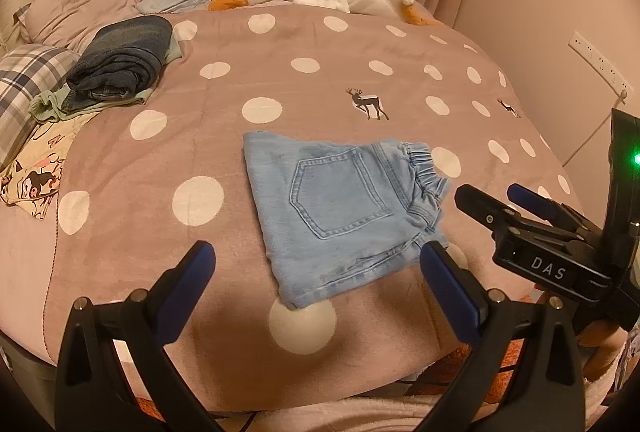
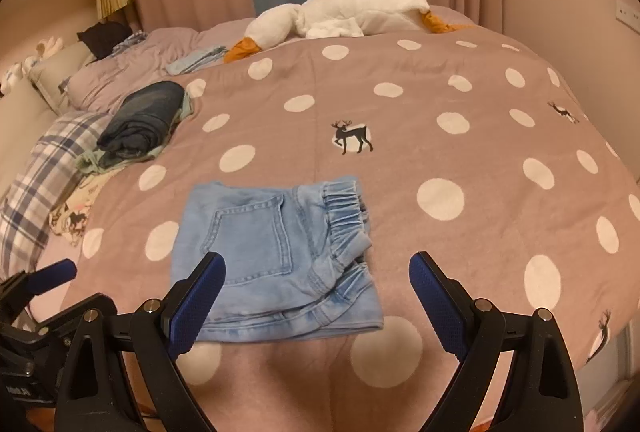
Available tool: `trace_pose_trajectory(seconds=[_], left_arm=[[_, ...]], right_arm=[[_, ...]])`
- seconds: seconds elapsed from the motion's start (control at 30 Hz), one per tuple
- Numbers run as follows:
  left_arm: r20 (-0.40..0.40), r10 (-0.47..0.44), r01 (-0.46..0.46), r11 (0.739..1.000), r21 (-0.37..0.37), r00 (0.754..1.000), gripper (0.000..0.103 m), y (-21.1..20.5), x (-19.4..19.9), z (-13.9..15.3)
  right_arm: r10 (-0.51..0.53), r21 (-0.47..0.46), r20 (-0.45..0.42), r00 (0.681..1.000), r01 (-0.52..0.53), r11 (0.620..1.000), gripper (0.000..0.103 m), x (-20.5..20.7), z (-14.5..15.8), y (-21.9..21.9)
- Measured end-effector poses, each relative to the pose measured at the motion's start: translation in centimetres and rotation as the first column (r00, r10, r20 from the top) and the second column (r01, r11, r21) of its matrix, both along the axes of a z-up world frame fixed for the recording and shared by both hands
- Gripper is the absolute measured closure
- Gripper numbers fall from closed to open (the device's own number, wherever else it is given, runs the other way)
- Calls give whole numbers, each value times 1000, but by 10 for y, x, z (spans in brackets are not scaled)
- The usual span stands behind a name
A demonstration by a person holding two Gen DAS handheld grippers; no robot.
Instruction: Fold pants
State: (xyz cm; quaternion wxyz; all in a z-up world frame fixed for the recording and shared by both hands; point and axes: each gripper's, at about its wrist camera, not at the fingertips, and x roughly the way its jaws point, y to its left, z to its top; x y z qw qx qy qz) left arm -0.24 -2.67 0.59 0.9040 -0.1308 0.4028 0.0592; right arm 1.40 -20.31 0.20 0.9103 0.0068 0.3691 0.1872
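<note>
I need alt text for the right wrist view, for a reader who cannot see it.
Folded light blue denim pants lie on a pink polka-dot bedspread, before the open right gripper. A white plush goose lies at the far edge.

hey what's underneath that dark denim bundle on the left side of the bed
A pale green garment sticks out beneath the dark denim bundle, at its near end and far side, on the polka-dot bedspread. How far it extends underneath is covered.
</note>
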Motion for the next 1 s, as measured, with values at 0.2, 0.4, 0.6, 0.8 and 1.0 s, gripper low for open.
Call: trace_pose_trajectory(seconds=[0.2,0.4,0.6,0.8,1.0], left_arm=[[-5,0,0,1000,6,1000,1,1,0,-1],[-10,3,-2,1000,28,1000,1,-1,0,-2],[-11,2,-2,1000,29,1000,1,-1,0,-3],[-9,3,-3,1000,21,1000,1,-1,-1,-3],[-14,-2,2,1000,17,1000,1,-3,0,-4]], right_arm=[[8,1,2,1000,-8,1000,10,-2,0,2],[8,4,1,1000,-8,1000,10,-2,0,3],[11,4,1,1000,-11,1000,10,-2,0,2],[10,-3,12,1000,-10,1000,10,-3,2,1],[5,-3,2,1000,-5,1000,10,-4,2,1]])
